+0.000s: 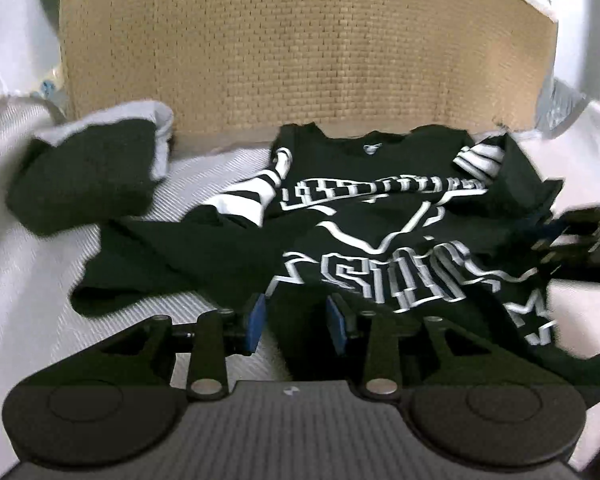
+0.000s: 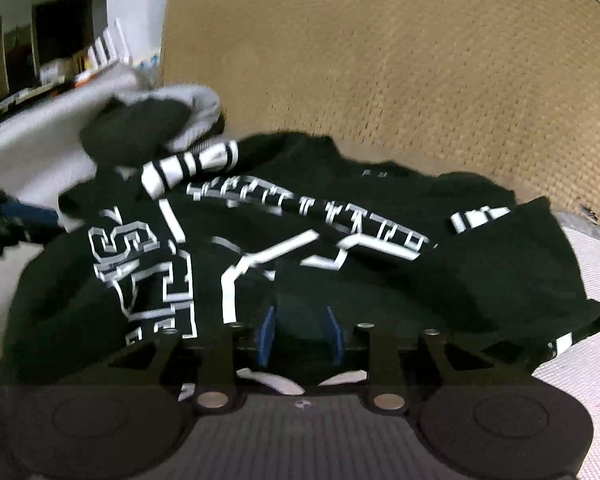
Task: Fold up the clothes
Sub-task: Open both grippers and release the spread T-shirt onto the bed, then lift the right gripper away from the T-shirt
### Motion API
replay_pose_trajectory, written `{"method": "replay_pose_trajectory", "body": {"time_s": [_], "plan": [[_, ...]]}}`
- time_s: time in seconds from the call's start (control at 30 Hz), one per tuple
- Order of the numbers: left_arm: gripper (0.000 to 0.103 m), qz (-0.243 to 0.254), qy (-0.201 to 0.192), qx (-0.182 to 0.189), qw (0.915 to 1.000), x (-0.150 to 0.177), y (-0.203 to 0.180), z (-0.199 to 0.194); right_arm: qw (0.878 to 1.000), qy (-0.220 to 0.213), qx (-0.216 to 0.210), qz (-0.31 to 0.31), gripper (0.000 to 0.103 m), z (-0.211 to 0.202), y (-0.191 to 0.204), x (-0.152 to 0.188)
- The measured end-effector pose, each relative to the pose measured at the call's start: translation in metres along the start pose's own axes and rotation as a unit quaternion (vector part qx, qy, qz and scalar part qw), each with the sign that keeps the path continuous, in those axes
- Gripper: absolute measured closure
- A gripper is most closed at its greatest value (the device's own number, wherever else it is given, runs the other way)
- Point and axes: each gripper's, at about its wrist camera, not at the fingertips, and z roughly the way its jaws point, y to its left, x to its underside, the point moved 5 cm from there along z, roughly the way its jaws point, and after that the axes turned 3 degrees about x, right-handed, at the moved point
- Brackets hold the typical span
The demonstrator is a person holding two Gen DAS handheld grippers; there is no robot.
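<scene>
Left wrist fisheye: the black printed shirt (image 1: 380, 232) is spread, rumpled, across the middle of the frame on a white bed (image 1: 28, 280); the left hand-held gripper (image 1: 296, 320) is seen parted over its hem, grasping nothing. A sleeve could be dragged askew if only one layer were pinched. Right wrist fisheye: the right hand-held gripper (image 2: 300, 334) stands parted over bunched cloth at lower centre; wrinkles could be folded in.

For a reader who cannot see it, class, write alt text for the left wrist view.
A black shirt with white block lettering and striped sleeves lies crumpled on a white bed cover, in front of a woven tan headboard. The left gripper hovers at its hem, jaws open; a folded dark garment sits at left.
</scene>
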Motion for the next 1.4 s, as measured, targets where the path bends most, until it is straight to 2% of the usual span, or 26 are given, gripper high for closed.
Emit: {"method": "replay_pose_trajectory", "body": {"time_s": [0.13, 0.47, 0.5, 0.53, 0.6, 0.77, 0.87, 1.03, 1.17, 1.27, 1.4], "plan": [[0.065, 0.012, -0.003, -0.019, 0.9997, 0.002, -0.007, -0.001, 1.0, 0.012, -0.006, -0.025, 0.071, 0.01, 0.019, 0.005], [0.065, 0.034, 0.004, -0.019, 0.9992, 0.006, -0.009, 0.007, 0.997, 0.0, 0.038, -0.068, 0.071, 0.026, 0.025, 0.014], [0.065, 0.035, 0.007, -0.021, 0.9991, 0.006, -0.009, 0.008, 0.997, -0.007, 0.043, -0.064, 0.078, 0.026, 0.024, 0.013], [0.065, 0.037, 0.01, -0.022, 0.999, 0.007, -0.01, 0.009, 0.997, -0.015, 0.05, -0.06, 0.093, 0.025, 0.021, 0.011], [0.065, 0.041, 0.014, -0.026, 0.9987, 0.007, -0.011, 0.01, 0.996, -0.035, 0.067, -0.051, 0.097, 0.017, 0.01, 0.006], [0.065, 0.043, 0.017, -0.03, 0.9985, 0.008, -0.011, 0.01, 0.99, -0.086, 0.109, -0.026, 0.097, -0.006, -0.018, -0.008], [0.065, 0.039, 0.019, -0.029, 0.9986, 0.008, -0.01, 0.011, 0.984, -0.109, 0.144, -0.001, 0.097, -0.033, -0.058, -0.015], [0.065, 0.048, 0.023, -0.035, 0.998, 0.008, -0.012, 0.012, 0.961, -0.142, 0.23, 0.053, 0.097, -0.09, -0.151, -0.015], [0.065, 0.049, 0.027, -0.036, 0.9978, 0.009, -0.012, 0.013, 0.933, -0.152, 0.305, 0.112, 0.097, -0.142, -0.234, 0.001], [0.065, 0.044, 0.029, -0.036, 0.998, 0.009, -0.012, 0.013, 0.907, -0.16, 0.358, 0.153, 0.097, -0.182, -0.289, 0.022], [0.065, 0.046, 0.034, -0.039, 0.9976, 0.009, -0.014, 0.015, 0.882, -0.155, 0.403, 0.188, 0.097, -0.216, -0.336, 0.047]]}}
